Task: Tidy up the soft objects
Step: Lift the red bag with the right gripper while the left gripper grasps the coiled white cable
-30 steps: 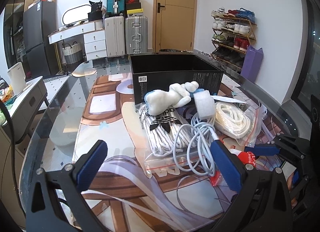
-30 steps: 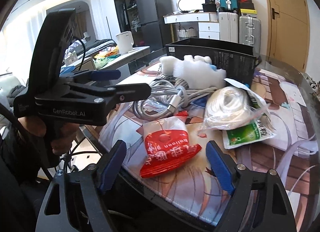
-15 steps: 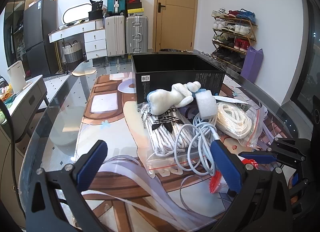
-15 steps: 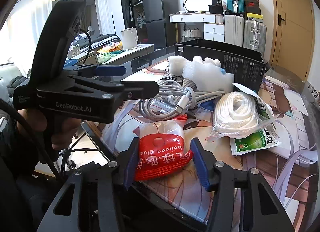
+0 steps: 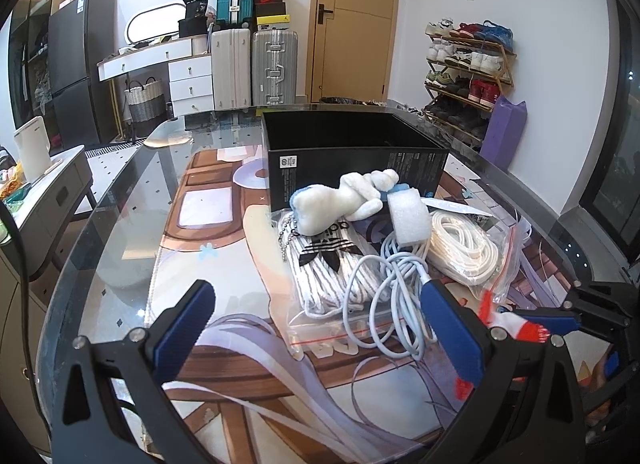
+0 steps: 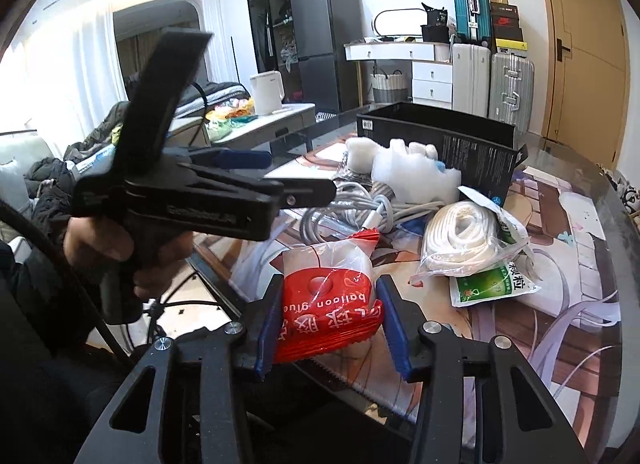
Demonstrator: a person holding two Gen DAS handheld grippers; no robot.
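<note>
Nearest the right wrist camera, the right gripper (image 6: 326, 320) has its blue pads pressed against both sides of the red balloon-glue packet (image 6: 328, 312), which sits at the near edge of the worktop (image 5: 132, 200); the squeeze on the crinkled plastic suggests a grasp meant to carry it off, probably toward the box. The left gripper (image 5: 320, 332) hangs spread wide and empty over the printed mat, aimed at the pile, likely waiting for its own pick. Just beyond its fingers lies the grey charging cable (image 5: 384, 296), looped partly over the bagged white laces (image 5: 328, 268). Beside these, to the right, a zip bag of white rope (image 5: 464, 248) rests near a green sachet (image 6: 492, 284). Farther on, a white plush toy (image 5: 340, 200) and a foam block (image 5: 410, 220) lean close against the open black box (image 5: 356, 160), which appears to be the intended container, since the soft things cluster before its front wall.
</note>
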